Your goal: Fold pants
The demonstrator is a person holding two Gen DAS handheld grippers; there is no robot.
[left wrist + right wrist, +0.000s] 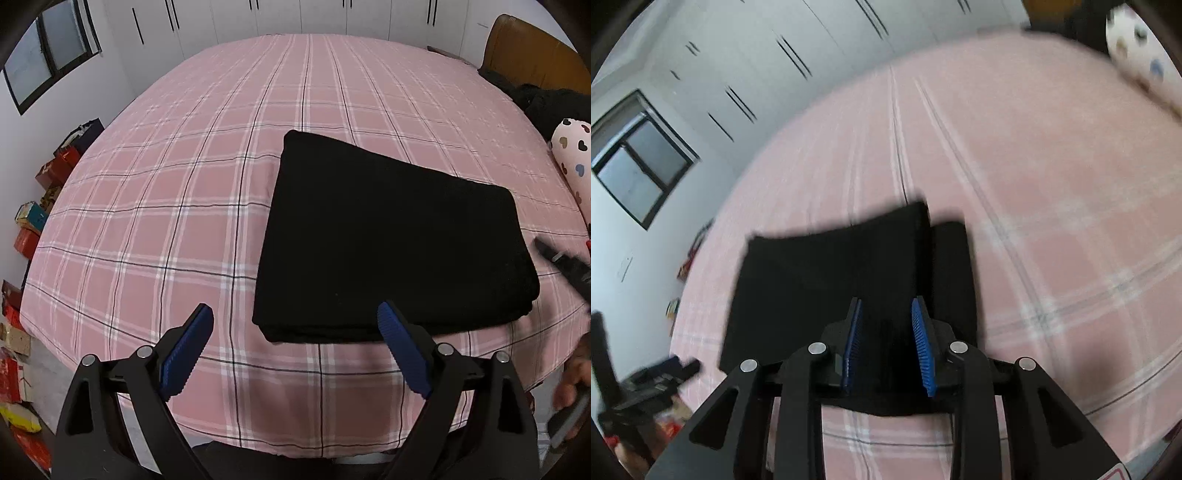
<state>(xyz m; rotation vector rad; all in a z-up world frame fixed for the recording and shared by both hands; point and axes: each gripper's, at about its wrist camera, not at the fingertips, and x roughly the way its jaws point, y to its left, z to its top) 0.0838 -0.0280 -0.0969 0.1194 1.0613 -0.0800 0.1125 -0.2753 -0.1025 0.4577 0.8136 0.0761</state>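
black pants (395, 236) lie folded into a thick, tidy rectangle on the pink plaid bedsheet (166, 206), layers stacked at the near edge. the left gripper (295, 317) hovers just short of that edge, blue ribbed pads (184, 350) spread wide, nothing between them. at the far right, blurred, the right gripper (565, 266) pokes in beside the pants. a heart-print pillow (572, 158) sits near the brown headboard (532, 51). red boxes (26, 240) line the floor on the left, under a dark-framed window (48, 48).

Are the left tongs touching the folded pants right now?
Apart. The left wrist view shows the left tongs wide open, raised over the bed with the black pants lying flat beyond them, ungripped.
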